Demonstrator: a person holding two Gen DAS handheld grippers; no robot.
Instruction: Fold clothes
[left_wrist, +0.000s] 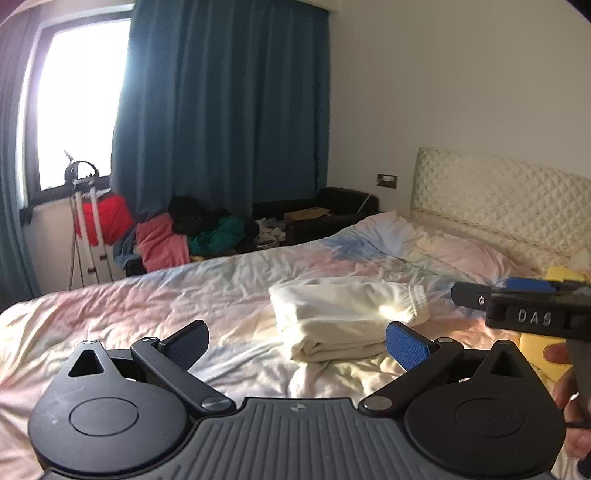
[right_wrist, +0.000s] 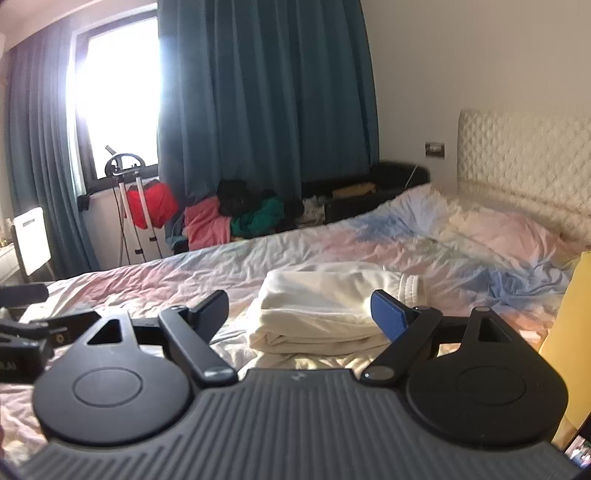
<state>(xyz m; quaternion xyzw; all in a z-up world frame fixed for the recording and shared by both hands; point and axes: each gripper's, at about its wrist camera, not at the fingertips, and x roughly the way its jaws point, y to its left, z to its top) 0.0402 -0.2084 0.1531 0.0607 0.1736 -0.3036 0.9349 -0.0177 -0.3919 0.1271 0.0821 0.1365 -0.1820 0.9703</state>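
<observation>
Left gripper standing wide apart, gripping nothing, hovering above the bedspread with blue pads facing inward. Right gripper likewise spread wide, empty, pointing toward the same spot; seen also from the left wrist view as a black body lettered "DAS", entering from the right edge with a hand gripping its handle. Lying just beyond both sets of fingertips, a folded cream garment, stacked in several layers on the bed, elastic cuff turned toward the headboard. Not touching either gripper. Resting to the right, partly hidden behind the right tool, a yellow cloth. Sitting farther back, a pastel pillow against the quilted headboard. Piling up across the far side of the bed, mixed clothes in pink, green and black. Standing by the window, a white tripod stand beside a red item. Hanging over the wall, teal curtains.
</observation>
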